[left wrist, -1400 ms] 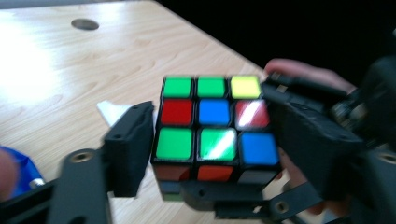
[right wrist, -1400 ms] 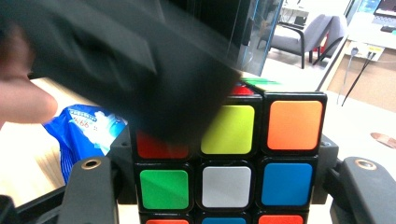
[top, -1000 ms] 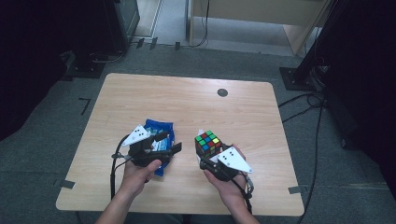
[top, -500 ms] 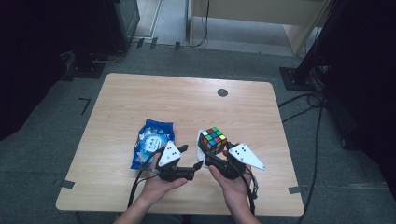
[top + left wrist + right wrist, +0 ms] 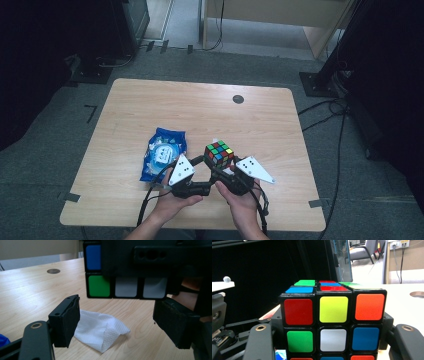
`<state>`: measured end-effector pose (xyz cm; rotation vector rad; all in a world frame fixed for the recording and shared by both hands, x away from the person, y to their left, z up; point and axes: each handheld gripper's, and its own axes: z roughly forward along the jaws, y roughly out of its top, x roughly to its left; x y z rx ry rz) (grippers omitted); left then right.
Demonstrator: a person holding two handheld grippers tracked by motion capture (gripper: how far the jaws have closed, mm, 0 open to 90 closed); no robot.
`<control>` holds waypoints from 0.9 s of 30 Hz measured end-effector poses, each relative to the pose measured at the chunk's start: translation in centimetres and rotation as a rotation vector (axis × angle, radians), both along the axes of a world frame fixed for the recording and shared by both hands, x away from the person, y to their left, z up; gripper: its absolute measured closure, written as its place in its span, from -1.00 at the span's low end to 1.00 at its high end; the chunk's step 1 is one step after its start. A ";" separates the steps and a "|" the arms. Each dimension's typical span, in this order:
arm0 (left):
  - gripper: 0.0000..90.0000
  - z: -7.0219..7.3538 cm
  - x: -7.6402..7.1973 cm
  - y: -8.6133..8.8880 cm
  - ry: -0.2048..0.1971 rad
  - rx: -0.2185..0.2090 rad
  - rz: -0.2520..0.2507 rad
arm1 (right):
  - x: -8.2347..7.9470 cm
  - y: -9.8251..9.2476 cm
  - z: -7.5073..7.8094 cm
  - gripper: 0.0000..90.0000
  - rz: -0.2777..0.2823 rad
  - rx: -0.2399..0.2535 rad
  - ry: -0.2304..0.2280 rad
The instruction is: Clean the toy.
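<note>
Pale wooden table (image 5: 150,100) on grey carpet; right tool (image 5: 220,169) clamps Rubik's cube (image 5: 219,154) near front edge, left tool (image 5: 200,167) open over white tissue (image 5: 100,328).

left hand-held gripper (image 5: 200,161): a second ago it sat over the blue packet (image 5: 162,152) at the lower left of the high view; since then it has slid toward the lower middle of the frame and now sits just beside the cube (image 5: 219,154), jaws apart.
blue packet: was partly covered by that gripper and hand; now lies uncovered on the tabletop (image 5: 150,105).
cube: shifted slightly rightward in the frame with the right hand-held gripper (image 5: 220,167).
</note>
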<state>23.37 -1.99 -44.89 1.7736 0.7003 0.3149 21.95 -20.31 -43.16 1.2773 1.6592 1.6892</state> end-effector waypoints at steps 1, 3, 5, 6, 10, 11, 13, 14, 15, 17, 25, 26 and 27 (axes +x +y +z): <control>-0.50 0.1 -0.1 0.0 -0.007 -0.002 0.002 | 0.0 0.0 -0.1 -0.24 0.003 0.002 0.000; -0.49 0.1 0.0 0.0 -0.004 -0.008 0.002 | 0.0 0.0 -0.1 -0.24 0.005 0.005 0.002; -0.48 0.0 0.1 0.1 -0.001 -0.004 -0.001 | 0.1 0.0 -0.2 -0.24 0.010 0.009 0.004; -0.48 0.0 0.1 0.1 -0.001 -0.004 -0.001 | 0.1 0.0 -0.2 -0.24 0.010 0.009 0.004; -0.42 -0.2 0.2 0.1 0.002 0.002 0.018 | 0.1 0.0 -0.3 -0.24 0.016 0.012 0.006; -0.42 -0.2 0.2 0.2 0.001 -0.006 0.016 | 0.0 0.0 -0.3 -0.24 0.018 0.014 0.005; -0.42 -0.2 0.1 0.2 -0.003 -0.017 0.005 | 0.0 0.0 -0.3 -0.24 0.016 0.023 0.006; -0.42 -0.2 0.1 0.2 -0.003 -0.017 0.005 | 0.0 0.0 -0.3 -0.24 0.016 0.023 0.006; -0.43 -0.1 -0.1 0.1 -0.012 -0.025 -0.009 | 0.1 -0.1 -0.3 -0.24 0.015 0.029 0.004; -0.43 -0.1 -0.1 0.0 -0.013 -0.029 -0.007 | 0.1 -0.1 -0.4 -0.24 0.018 0.028 0.010; -0.32 -0.2 0.0 0.3 -0.024 -0.029 -0.015 | 0.1 0.3 -0.7 -0.24 0.031 0.031 0.024; -0.29 -0.2 0.0 0.3 -0.024 -0.029 -0.015 | 0.1 0.3 -0.7 -0.24 0.031 0.031 0.024; -0.29 -0.2 0.0 0.3 -0.029 -0.027 -0.013 | 0.1 0.3 -0.7 -0.24 0.032 0.034 0.027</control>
